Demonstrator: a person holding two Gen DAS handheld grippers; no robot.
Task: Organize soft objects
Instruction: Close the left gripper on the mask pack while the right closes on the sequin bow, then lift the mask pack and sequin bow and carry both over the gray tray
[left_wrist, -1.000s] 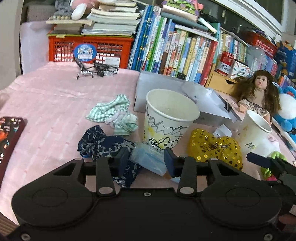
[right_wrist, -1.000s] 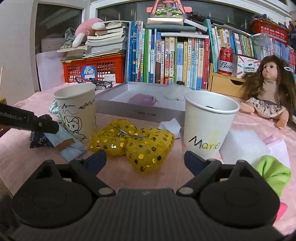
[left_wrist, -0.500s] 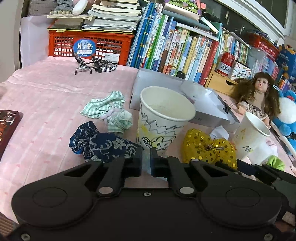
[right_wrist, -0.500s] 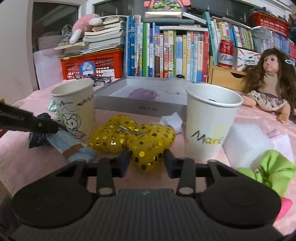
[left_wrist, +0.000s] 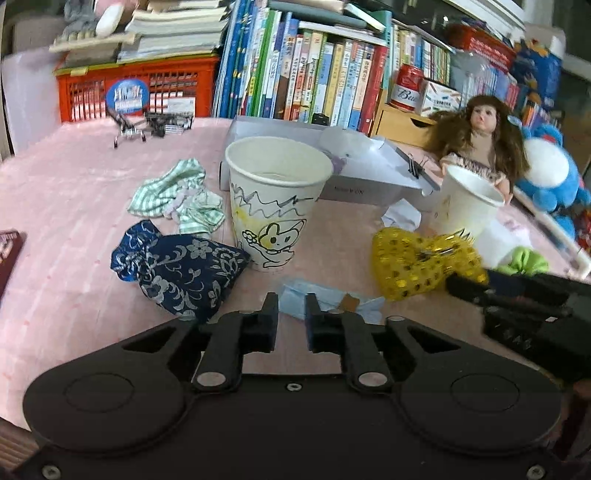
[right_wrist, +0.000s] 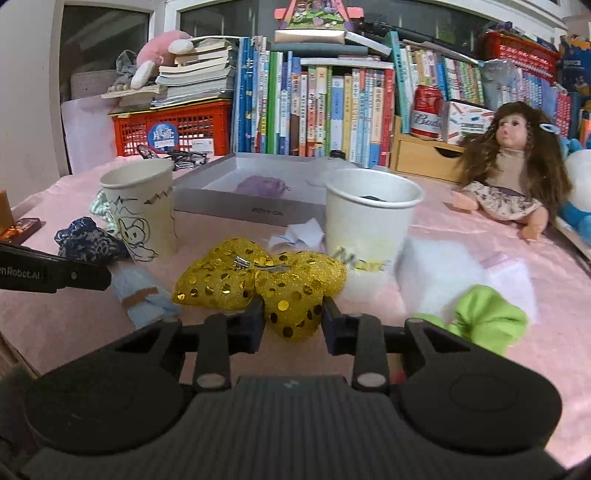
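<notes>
A light blue face mask (left_wrist: 325, 301) lies on the pink cloth in front of the drawn paper cup (left_wrist: 273, 206). My left gripper (left_wrist: 291, 314) has its jaws opening, a narrow gap between them. The mask's left end sits between the fingertips, and the pads do not seem to press it. Both jaws of my right gripper (right_wrist: 291, 321) are closed on the near lobe of the gold sequin bow (right_wrist: 258, 284). Behind the bow stands the "Marie" cup (right_wrist: 369, 221). A navy floral pouch (left_wrist: 177, 269) lies left of the drawn cup.
A green-striped cloth (left_wrist: 173, 195) lies behind the pouch. Off to the right are a lime scrunchie (right_wrist: 484, 317) and white foam (right_wrist: 439, 269). A grey box lid (right_wrist: 229, 199) holds a purple item. A doll (right_wrist: 513, 173), books and a red crate (right_wrist: 173, 125) line the back.
The right jaws went from wide apart to closed on the gold bow. The left jaws closed over the mask, then parted slightly, and the left view drew back from the drawn cup.
</notes>
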